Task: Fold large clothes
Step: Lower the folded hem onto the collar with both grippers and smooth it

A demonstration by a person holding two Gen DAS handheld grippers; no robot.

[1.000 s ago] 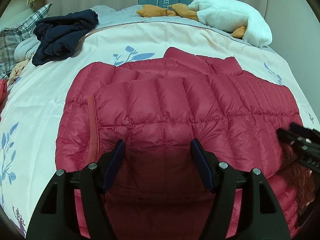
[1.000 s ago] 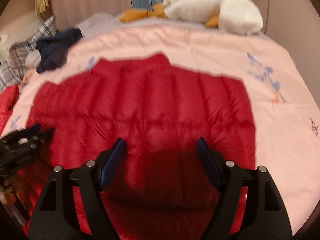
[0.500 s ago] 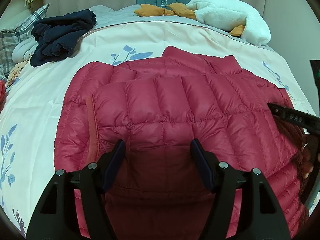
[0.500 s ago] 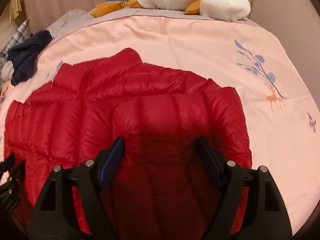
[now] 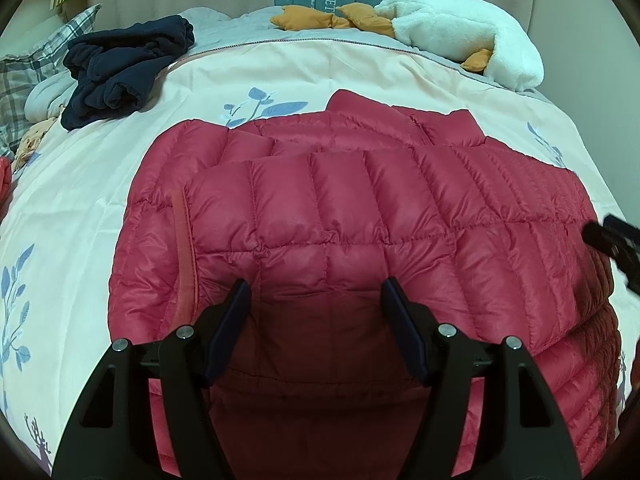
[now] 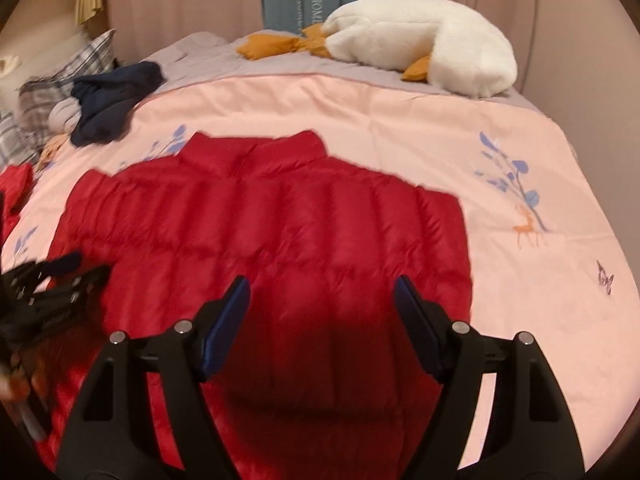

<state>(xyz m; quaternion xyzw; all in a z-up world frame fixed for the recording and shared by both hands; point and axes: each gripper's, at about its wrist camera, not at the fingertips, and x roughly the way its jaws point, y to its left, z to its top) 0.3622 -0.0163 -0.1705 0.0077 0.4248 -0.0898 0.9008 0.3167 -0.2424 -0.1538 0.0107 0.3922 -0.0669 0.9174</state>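
Observation:
A red quilted down jacket [image 5: 340, 216] lies flat on the pink bedspread [image 5: 100, 168], collar toward the pillows, with its sides folded in over the body. It also shows in the right wrist view [image 6: 280, 232]. My left gripper [image 5: 316, 292] is open and empty, hovering just above the jacket's lower middle. My right gripper [image 6: 322, 292] is open and empty above the jacket's lower right part. The right gripper shows at the right edge of the left wrist view [image 5: 612, 240]. The left gripper shows at the left edge of the right wrist view [image 6: 48, 284].
A dark navy garment [image 5: 124, 68] lies bunched at the far left of the bed. A white plush goose [image 5: 460, 36] with orange feet lies at the head. Plaid pillows [image 5: 28, 76] sit at the left. Another red item [image 6: 14, 184] lies at the left edge.
The right gripper swung up over the jacket and then drew back toward its lower edge. The left gripper has barely moved. The jacket lies the same.

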